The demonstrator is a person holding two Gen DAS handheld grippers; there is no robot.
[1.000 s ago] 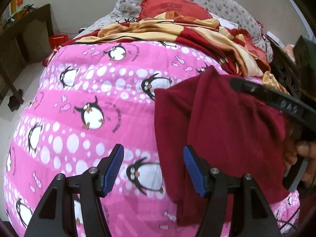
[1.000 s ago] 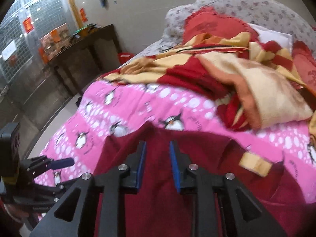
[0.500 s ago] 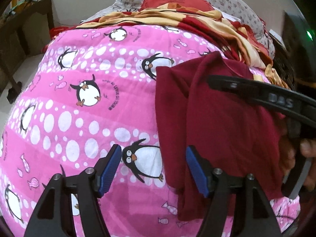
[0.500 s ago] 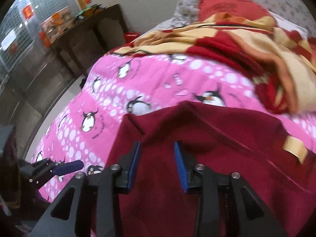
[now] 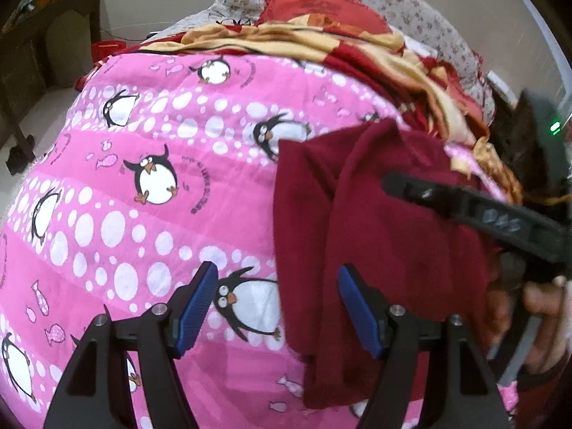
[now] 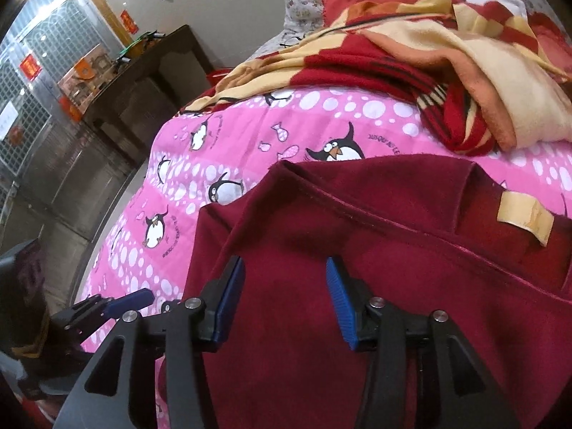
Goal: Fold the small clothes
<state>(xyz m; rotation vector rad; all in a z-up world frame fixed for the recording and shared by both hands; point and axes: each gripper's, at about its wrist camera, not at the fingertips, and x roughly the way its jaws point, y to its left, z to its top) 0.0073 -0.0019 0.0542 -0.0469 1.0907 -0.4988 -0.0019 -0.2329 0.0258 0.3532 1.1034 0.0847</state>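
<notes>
A dark red garment (image 5: pixel 386 236) lies folded on the pink penguin blanket (image 5: pixel 150 186), with a beige label (image 6: pixel 523 216) near its far right edge. My left gripper (image 5: pixel 277 307) is open and empty, hovering over the garment's left edge. My right gripper (image 6: pixel 284 293) is open and empty just above the middle of the garment (image 6: pixel 393 286). The right gripper's black arm (image 5: pixel 500 214) crosses the garment in the left wrist view. The left gripper's fingers (image 6: pixel 132 298) show at the lower left of the right wrist view.
A red and cream checked blanket (image 6: pixel 429 46) is heaped at the far end of the bed, before a red cushion (image 5: pixel 314 3) and floral pillows (image 5: pixel 411 10). A dark wooden table (image 6: pixel 150 71) stands left of the bed, by the bed's left edge and the floor.
My right gripper has opened wider, from nearly shut to open, and moved down closer to the garment. My left gripper stayed open and shifted slightly forward.
</notes>
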